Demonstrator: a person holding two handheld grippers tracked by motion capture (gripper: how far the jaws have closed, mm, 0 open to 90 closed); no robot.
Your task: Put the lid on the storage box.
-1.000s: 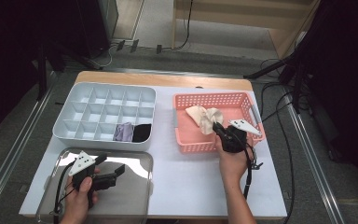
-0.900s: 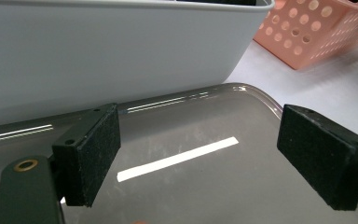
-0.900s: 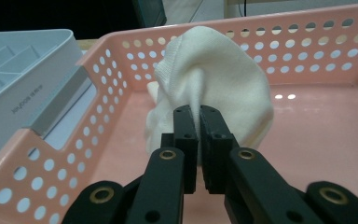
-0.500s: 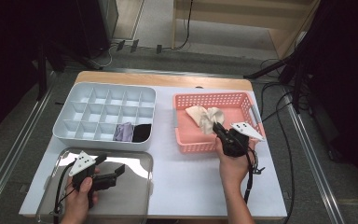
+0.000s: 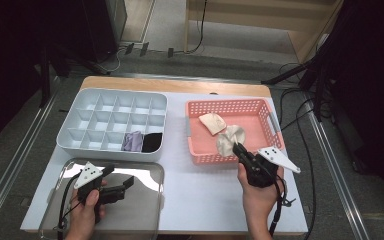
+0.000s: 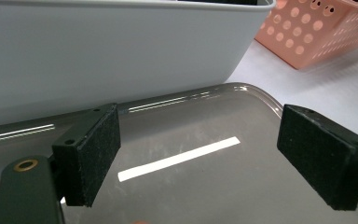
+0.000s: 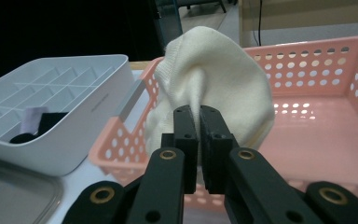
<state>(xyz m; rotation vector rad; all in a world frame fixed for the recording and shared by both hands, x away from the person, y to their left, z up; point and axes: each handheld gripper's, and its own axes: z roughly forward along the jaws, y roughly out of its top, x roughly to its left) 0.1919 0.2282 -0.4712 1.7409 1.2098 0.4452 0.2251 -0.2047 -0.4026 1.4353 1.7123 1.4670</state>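
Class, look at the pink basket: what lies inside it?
Inside the pink basket lies one folded cream cloth. A second cream cloth is pinched in the right claw above it. The floor beneath that cloth is hidden.

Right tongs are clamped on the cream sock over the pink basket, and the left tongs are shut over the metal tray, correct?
Not quite: the left tongs stand open over the metal tray, with nothing between them, as the left gripper view shows. The rest holds: the right tongs are clamped on the cream sock over the pink basket.
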